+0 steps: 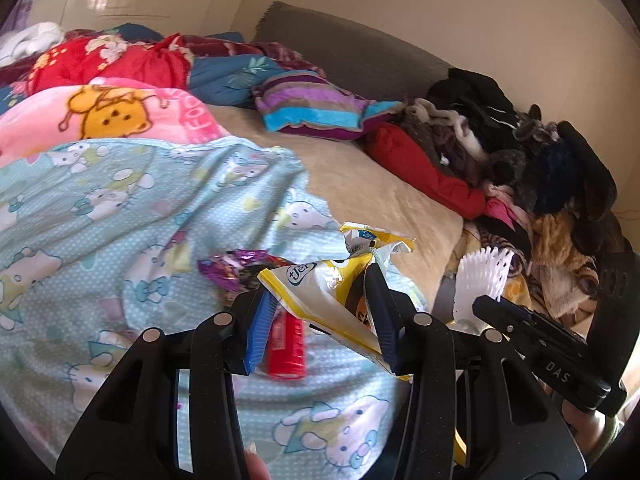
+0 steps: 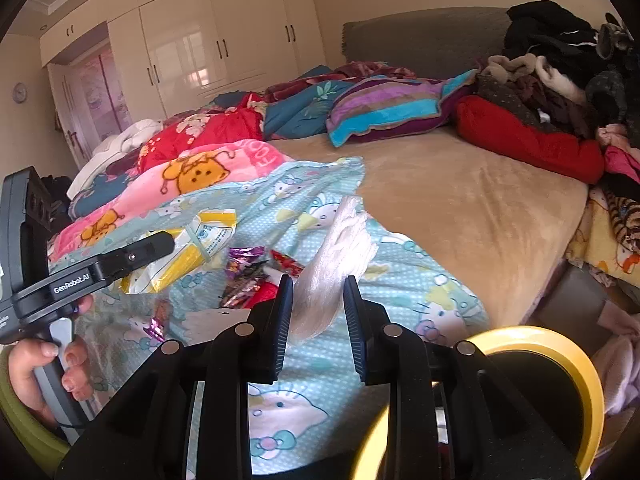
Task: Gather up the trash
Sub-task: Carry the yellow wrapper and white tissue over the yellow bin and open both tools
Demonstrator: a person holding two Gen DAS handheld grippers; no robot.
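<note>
My left gripper (image 1: 320, 312) is shut on a yellow-and-white snack bag (image 1: 324, 292) and holds it above the Hello Kitty sheet (image 1: 120, 216). The bag also shows in the right wrist view (image 2: 192, 252). A red tube (image 1: 286, 344) and purple shiny wrappers (image 1: 236, 268) lie on the sheet under it. My right gripper (image 2: 318, 312) holds a white crinkled plastic piece (image 2: 336, 268) between its fingers. That piece shows in the left wrist view (image 1: 482, 280). More wrappers (image 2: 248, 276) lie left of it.
A yellow-rimmed bin (image 2: 552, 368) sits at lower right. The tan bed (image 2: 460, 208) carries blankets (image 2: 192, 172), a striped pillow (image 2: 392, 108), a red cushion (image 2: 528, 136) and a pile of dark clothes (image 2: 560, 52). White wardrobes (image 2: 200, 40) stand behind.
</note>
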